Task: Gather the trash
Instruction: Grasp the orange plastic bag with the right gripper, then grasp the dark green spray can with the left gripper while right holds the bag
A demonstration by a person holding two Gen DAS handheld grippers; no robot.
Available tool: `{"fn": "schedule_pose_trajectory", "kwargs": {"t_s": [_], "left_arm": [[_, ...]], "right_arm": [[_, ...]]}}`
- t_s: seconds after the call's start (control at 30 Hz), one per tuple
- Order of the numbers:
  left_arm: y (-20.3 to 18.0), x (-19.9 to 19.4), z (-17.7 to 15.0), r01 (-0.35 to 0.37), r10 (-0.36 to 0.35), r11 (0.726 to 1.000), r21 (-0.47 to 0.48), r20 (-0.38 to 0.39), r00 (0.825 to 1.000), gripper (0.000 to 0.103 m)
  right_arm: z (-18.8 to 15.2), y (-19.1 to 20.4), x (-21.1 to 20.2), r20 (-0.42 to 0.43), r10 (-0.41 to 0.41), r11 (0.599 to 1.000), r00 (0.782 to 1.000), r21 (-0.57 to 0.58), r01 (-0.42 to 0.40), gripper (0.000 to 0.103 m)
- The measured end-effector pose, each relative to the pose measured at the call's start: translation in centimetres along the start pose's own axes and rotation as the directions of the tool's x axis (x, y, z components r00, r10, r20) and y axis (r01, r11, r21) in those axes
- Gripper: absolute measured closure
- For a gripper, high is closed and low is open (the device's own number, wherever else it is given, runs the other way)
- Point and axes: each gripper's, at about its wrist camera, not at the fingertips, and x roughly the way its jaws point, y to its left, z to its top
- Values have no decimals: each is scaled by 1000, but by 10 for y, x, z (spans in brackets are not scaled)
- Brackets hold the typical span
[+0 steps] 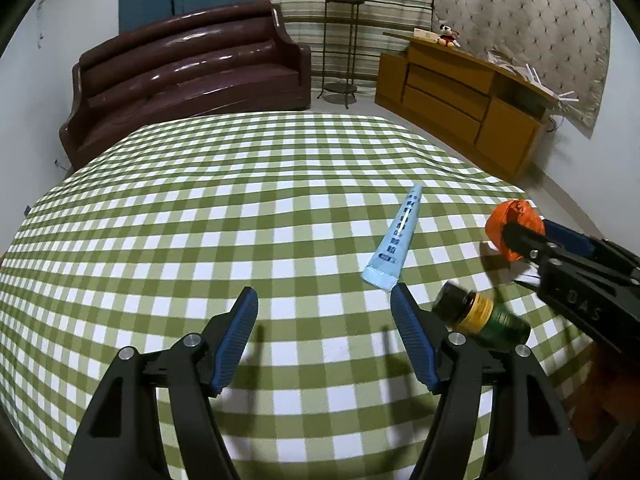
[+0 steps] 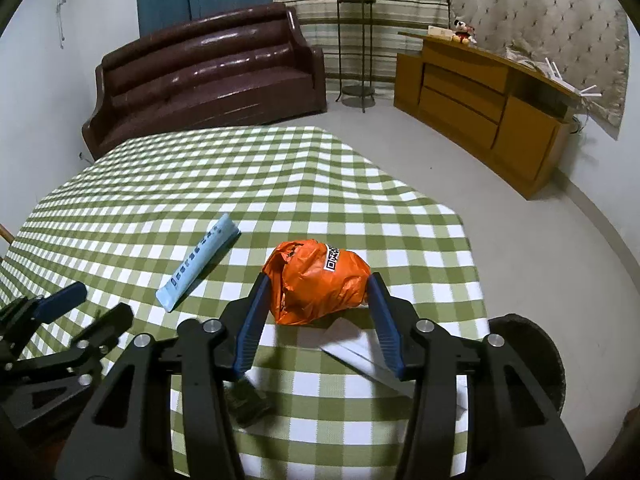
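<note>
Orange bag [image 2: 318, 280] sits between right tool [image 2: 318, 292] tips, seemingly touching.

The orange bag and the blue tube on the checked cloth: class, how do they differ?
The orange bag is crumpled into a rounded lump; the blue tube is long, flat and tapered. The bag sits between the right claw fingers; the tube lies apart from both claws. Both rest on the checked cloth.

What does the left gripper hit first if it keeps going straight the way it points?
Probably just the green checked tablecloth. The left gripper stands open with nothing between its fingers; the blue sachet and the dark bottle lie off to its right, though depth is hard to judge.
</note>
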Motion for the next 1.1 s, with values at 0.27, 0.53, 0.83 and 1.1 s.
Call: {"fn": "schedule_pose_trajectory", "kwargs": {"t_s": [0.27, 0.53, 0.83, 1.1], "left_arm": [[-13, 10, 7, 6, -6, 999, 32, -5, 1000, 36], [-21, 5, 4, 10, -10, 1000, 18, -11, 1000, 36], [-58, -6, -1, 34, -34, 999, 25, -7, 999, 36], [-95, 1, -11, 51, -49, 997, 64, -37, 998, 36]], "right_arm": [[-3, -20, -11, 18, -10, 1000, 1000, 26, 10, 55], [-15, -38, -18, 12, -22, 999, 1000, 39, 22, 55], [-35, -63, -37, 23, -57, 997, 998, 61, 55, 55], [-46, -85, -51, 29, -70, 993, 997, 97, 66, 55]]}}
